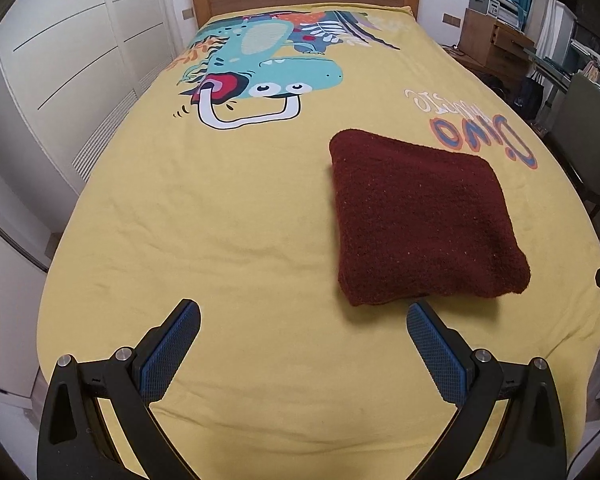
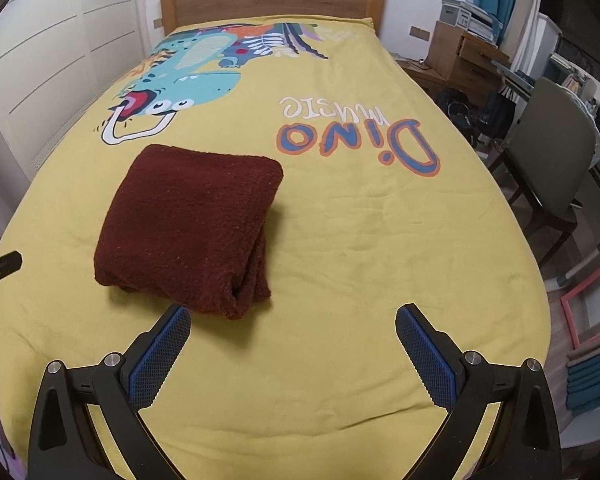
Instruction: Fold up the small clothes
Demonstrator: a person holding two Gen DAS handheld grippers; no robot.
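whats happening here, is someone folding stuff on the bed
Yes. A person holds a gripper in each hand over a yellow bedsheet. A dark red garment lies on it, already folded into a thick square. The left gripper and right gripper are both open, hold nothing and touch nothing.

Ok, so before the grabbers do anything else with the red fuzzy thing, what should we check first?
1. Left gripper open and holding nothing: ok.
2. Right gripper open and holding nothing: ok.
3. Dark red garment folded into a neat block: ok; layered edges show at its near corner in the right wrist view.
4. Garment lying flat on the yellow bedspread, well inside the edge: ok.
5. Fingers not touching the garment: ok; it lies just beyond their tips.
6. More clothes waiting to be folded: cannot tell; none show on the bed.
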